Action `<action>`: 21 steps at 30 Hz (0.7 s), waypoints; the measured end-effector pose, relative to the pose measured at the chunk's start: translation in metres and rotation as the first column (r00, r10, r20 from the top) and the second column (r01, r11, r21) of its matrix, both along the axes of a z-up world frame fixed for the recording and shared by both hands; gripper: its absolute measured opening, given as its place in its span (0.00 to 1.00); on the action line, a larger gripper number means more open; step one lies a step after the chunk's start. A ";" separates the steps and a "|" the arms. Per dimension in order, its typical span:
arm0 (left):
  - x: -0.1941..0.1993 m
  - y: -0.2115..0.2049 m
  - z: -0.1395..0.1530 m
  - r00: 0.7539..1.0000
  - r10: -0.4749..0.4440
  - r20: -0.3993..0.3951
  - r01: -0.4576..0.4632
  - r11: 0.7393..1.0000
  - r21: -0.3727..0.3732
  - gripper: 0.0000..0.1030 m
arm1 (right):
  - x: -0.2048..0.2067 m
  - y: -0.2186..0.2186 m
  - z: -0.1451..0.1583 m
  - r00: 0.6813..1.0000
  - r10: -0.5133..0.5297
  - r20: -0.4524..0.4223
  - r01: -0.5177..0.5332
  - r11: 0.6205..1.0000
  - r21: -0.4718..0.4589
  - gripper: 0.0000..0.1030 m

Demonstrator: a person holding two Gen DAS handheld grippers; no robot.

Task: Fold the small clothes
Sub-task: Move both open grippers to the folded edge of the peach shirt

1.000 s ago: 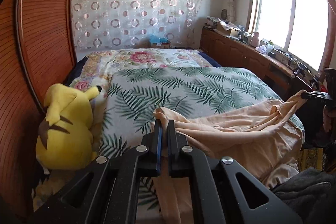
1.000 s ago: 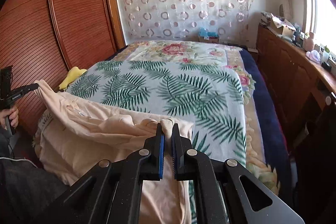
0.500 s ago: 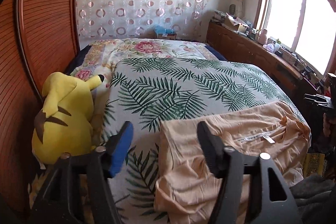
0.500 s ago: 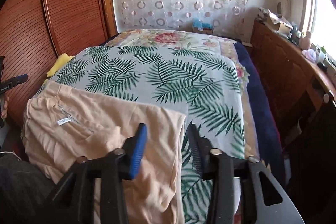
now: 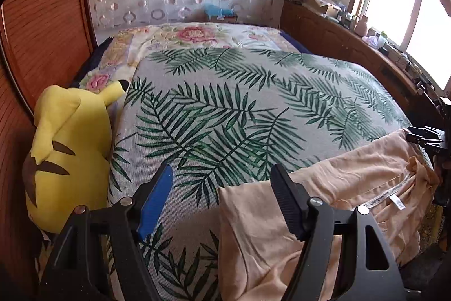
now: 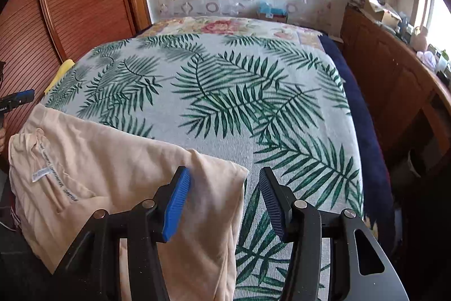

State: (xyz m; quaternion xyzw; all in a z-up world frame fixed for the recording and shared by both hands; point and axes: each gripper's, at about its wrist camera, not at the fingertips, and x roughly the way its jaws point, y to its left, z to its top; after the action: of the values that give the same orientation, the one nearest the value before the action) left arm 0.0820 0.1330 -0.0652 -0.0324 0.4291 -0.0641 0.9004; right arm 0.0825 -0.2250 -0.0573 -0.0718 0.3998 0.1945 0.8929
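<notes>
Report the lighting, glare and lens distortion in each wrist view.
Left wrist view: the window is blown out white, the wardrobe bows under fisheye, and the plush toy and the peach garment stay sharp. Right wrist view: daylight washes the garment pale, corners vignette black, and the window glares.

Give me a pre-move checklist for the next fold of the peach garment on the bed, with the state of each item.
1. Left gripper free of cloth: ok; its jaws have just been opening and hold nothing.
2. Right gripper free of cloth: ok; its jaws have just been opening, and the cloth edge lies below them, unpinched.
3. Peach garment resting on the palm-leaf blanket: ok, though its near edge hangs over the bed's edge.
4. Garment flat: not ok; wrinkles near the white label.
5. Yellow plush toy apart from the garment: ok.
</notes>
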 end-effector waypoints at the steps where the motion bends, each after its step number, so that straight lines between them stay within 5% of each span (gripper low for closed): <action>1: 0.001 0.000 -0.003 1.000 -0.004 -0.010 0.004 1.000 -0.001 0.70 | 0.001 -0.002 0.000 1.000 -0.001 -0.004 0.001 1.000 0.003 0.52; 21: -0.006 -0.011 -0.023 0.997 -0.048 -0.064 0.048 0.999 -0.004 0.63 | 0.002 0.010 -0.013 1.000 0.023 0.001 -0.023 0.999 -0.024 0.57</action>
State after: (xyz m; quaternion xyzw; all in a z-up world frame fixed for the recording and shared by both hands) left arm 0.0762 0.1217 -0.0880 -0.0254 0.4583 -0.0850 0.8843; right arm 0.0842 -0.2147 -0.0705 -0.0872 0.4005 0.2001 0.8899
